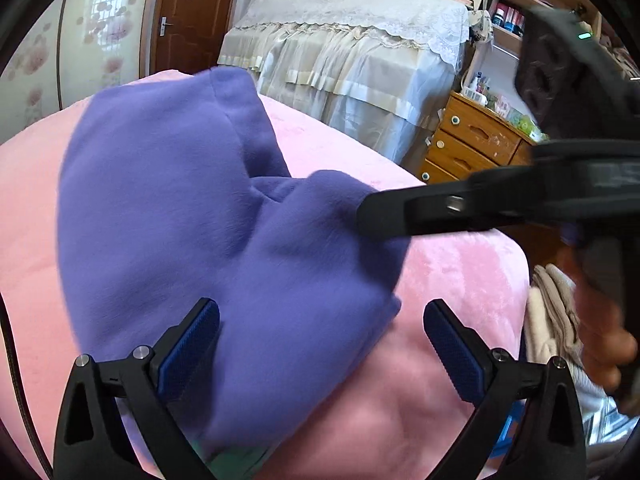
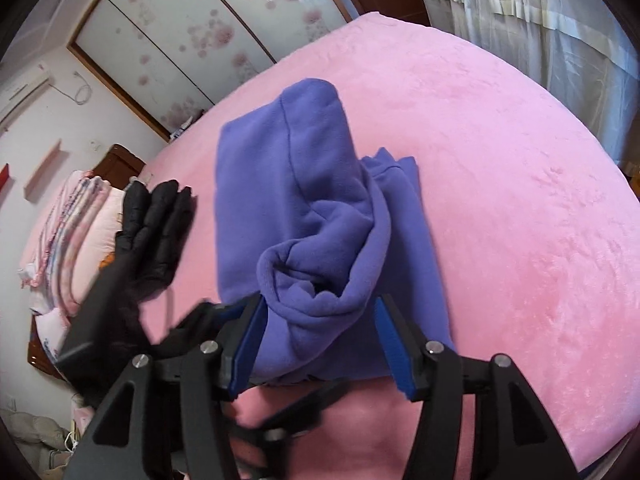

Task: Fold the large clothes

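A purple fleece sweatshirt (image 1: 180,200) lies folded into a bundle on the pink bed cover (image 1: 460,264). My left gripper (image 1: 322,306) stands wide open over the bundle's near corner, and neither pad presses the cloth. In the right wrist view the sweatshirt (image 2: 288,168) has a rolled cuff end at its near edge. My right gripper (image 2: 320,300) is open around that roll, with its left pad (image 2: 250,340) next to the cloth. One black finger of the right gripper (image 1: 384,216) reaches over the sweatshirt from the right, held by a person's hand (image 1: 600,340).
A folded black padded jacket (image 2: 156,232) lies left of the sweatshirt, with stacked pink bedding (image 2: 76,236) beyond it. Past the bed stand lace-covered furniture (image 1: 352,40) and a wooden drawer unit (image 1: 472,140). Beige clothes (image 1: 552,312) lie at the bed's right edge.
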`<state>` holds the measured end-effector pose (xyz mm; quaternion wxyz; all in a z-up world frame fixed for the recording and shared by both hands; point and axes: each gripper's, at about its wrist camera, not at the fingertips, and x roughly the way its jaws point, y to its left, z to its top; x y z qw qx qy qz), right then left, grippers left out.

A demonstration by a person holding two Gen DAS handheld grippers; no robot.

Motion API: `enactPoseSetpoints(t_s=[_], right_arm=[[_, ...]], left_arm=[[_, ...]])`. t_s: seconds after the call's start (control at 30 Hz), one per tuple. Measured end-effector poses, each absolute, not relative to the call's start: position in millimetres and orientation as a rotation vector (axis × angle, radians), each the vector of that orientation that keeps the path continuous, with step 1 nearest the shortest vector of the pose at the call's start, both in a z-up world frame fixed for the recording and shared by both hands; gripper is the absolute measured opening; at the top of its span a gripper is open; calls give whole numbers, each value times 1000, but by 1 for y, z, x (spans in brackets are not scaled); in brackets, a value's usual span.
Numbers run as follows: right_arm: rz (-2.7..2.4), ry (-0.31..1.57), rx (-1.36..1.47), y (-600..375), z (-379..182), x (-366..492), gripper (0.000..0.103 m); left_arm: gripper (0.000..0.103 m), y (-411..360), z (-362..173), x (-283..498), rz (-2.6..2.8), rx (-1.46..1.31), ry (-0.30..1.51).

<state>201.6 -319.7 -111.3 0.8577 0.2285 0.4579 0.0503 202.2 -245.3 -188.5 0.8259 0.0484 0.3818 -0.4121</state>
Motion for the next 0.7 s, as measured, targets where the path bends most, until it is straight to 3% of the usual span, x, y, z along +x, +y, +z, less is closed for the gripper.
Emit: enactPoseSetpoints(t_s=[0.1,0.33,0.53,0.7], right_arm=[[74,976,464,-323,-116,205,54],[95,974,506,-339,-135,208,25],[14,993,529,-354,-167,198,21],[-39,1031,569,-366,-210,183,20]], left_arm=[[102,-219,-176,204,-868,66,803],[101,-154,-175,252,-592,-159,817],[98,-168,-222,278,-453,-147,933],[100,-167,-248,285,-466,-309,994]])
